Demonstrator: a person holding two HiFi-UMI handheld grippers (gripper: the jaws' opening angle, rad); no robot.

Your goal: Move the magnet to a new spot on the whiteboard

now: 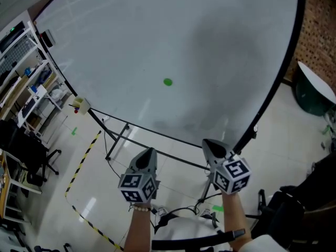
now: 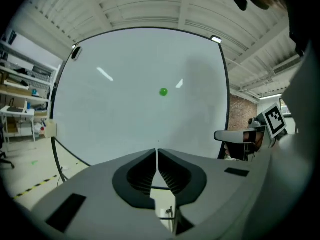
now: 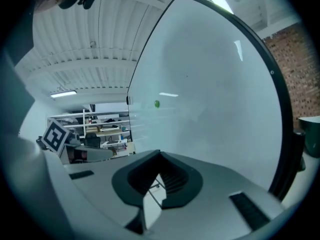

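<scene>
Reach step apparently pending; small round green magnet [image 1: 167, 82] stuck near centre of large white whiteboard [image 1: 131, 30]; left gripper [image 1: 151, 150] and right gripper [image 1: 207, 142] off whiteboard's lower edge, well apart from magnet, jaws pressed together, empty; next move likely: open one, close on magnet.

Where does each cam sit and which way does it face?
Head view: on the person's head, looking steeply down at the whiteboard; both forearms, left gripper and right gripper show.
Left gripper view: rides the left gripper, looks along its shut jaws squarely at the whiteboard; right gripper at right edge.
Right gripper view: rides the right gripper, faces the whiteboard obliquely; left gripper at left edge.
Shared: all three see the green magnet.
</scene>
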